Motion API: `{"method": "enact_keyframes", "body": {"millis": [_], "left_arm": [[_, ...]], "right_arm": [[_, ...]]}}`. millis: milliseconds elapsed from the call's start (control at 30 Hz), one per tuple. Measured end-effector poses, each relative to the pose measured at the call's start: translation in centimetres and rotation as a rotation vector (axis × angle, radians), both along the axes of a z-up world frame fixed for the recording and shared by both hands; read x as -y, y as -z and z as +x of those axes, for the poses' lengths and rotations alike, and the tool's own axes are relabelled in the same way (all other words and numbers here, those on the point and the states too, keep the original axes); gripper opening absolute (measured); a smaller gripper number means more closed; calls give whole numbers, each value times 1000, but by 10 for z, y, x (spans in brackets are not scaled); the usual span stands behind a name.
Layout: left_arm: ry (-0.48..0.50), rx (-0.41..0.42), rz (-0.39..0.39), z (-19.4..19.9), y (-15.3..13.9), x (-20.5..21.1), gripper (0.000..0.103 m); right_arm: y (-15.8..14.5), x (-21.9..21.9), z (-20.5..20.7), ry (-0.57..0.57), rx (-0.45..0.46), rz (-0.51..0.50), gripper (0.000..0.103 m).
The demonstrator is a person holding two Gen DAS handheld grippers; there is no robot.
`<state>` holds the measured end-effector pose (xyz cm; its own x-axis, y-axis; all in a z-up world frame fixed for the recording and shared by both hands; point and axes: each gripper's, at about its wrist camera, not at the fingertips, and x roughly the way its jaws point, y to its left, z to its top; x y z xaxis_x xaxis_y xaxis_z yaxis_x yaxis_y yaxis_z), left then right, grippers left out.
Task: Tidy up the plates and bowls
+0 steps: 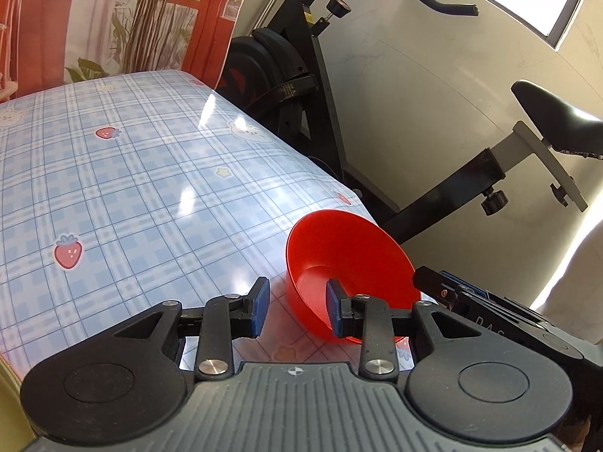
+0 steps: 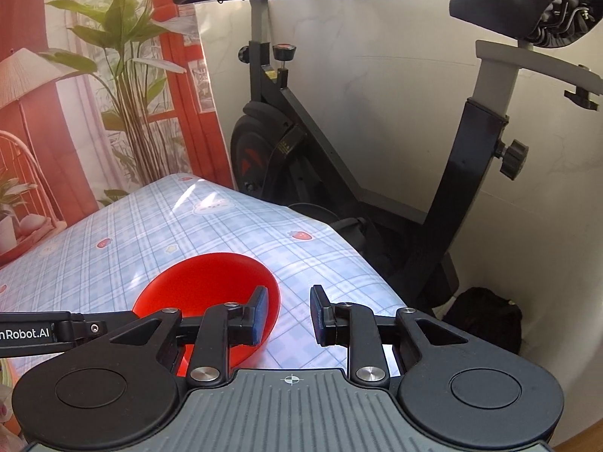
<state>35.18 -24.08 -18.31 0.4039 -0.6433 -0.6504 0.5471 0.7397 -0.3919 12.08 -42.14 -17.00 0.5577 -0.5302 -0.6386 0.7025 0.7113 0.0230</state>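
A red bowl (image 1: 350,260) rests on the blue checked tablecloth (image 1: 132,188), close to the table's right edge. My left gripper (image 1: 297,303) is open and straddles the bowl's left wall: one fingertip (image 1: 260,299) is outside and the other (image 1: 335,307) is inside, and neither pad presses. In the right wrist view the same bowl (image 2: 203,286) lies to the left. My right gripper (image 2: 290,312) is open across its right rim, with one fingertip (image 2: 260,310) over the bowl and the other (image 2: 320,312) outside above the cloth. No plates are in view.
An exercise bike (image 2: 339,150) stands right beside the table's right edge, its saddle (image 1: 557,120) near my left hand's side. A printed backdrop (image 2: 94,94) hangs behind the table. A black bag (image 2: 486,316) lies on the floor. The cloth (image 2: 150,233) stretches left and back.
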Motion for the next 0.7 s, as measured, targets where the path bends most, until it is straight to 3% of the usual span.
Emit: {"method": "enact_keyframes", "body": {"millis": [233, 267, 333, 400, 567, 700], "left_arm": [[14, -15, 14, 3, 11, 7, 32], [16, -17, 10, 3, 11, 7, 29], [23, -23, 5, 4, 11, 7, 15], [32, -14, 15, 3, 9, 7, 11], [36, -14, 25, 1, 8, 4, 10], [34, -7, 34, -8, 2, -2, 10]], "right_arm": [[12, 6, 4, -5, 16, 56, 21], [13, 6, 6, -8, 15, 56, 21], [13, 7, 8, -9, 17, 60, 20], [14, 9, 8, -5, 28, 88, 15], [14, 8, 7, -5, 49, 127, 5], [7, 3, 3, -10, 61, 138, 5]]}}
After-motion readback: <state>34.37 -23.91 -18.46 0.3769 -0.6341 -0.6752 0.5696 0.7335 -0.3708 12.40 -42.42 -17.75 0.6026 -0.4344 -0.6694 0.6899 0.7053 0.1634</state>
